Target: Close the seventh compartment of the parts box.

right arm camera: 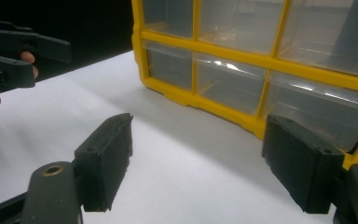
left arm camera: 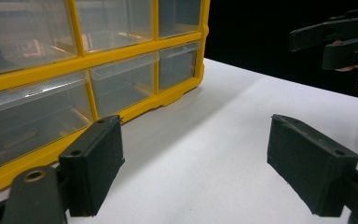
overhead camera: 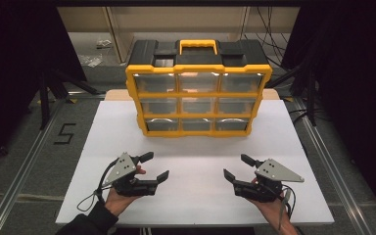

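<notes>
Black fingers (left arm camera: 93,170) of the left gripper (overhead camera: 154,166) stand wide apart, holding nothing, above the white table (overhead camera: 196,196). Likewise spread and empty, the right gripper (overhead camera: 239,167) faces it, well apart. Beyond both sets of fingertips stands the yellow drawer cabinet (overhead camera: 198,98), upright, clear drawers facing the grippers, untouched; its lower drawers (right arm camera: 223,84) lie ahead of the right gripper's fingers (right arm camera: 105,161).

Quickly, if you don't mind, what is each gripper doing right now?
Left gripper: open, holding nothing.
Right gripper: open, holding nothing.
</notes>
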Demonstrator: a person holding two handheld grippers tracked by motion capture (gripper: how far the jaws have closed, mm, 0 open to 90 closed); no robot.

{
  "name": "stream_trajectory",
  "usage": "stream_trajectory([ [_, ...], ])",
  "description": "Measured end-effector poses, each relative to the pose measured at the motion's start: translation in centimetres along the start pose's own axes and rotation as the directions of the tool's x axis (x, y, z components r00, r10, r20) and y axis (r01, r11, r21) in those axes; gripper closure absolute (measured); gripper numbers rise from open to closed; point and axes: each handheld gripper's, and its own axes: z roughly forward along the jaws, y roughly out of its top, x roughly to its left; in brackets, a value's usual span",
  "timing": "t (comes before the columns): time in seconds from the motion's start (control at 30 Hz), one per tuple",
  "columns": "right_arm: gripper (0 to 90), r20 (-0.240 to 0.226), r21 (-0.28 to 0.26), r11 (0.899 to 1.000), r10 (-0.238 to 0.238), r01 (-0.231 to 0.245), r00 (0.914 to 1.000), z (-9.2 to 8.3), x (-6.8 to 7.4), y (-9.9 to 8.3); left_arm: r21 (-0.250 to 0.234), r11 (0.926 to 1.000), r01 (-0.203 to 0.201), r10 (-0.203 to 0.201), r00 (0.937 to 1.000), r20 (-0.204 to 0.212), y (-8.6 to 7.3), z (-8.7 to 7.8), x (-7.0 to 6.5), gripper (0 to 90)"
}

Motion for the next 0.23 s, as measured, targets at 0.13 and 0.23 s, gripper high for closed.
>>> stream_trajectory([
  [0.13,25.4,0.0,0.0,1.0,0.0,0.0,1.0,0.01,0.02,0.0,0.011,0.9999,-0.002,0.002,1.0,0.001,-0.05,0.03,0.05,17.8],
  [0.23,25.4,-0.001,0.0,1.0,-0.001,0.001,1.0,0.01,0.04,0.0,0.012,0.9999,-0.001,0.001,1.0,0.0,-0.03,0.06,0.07,17.8],
])
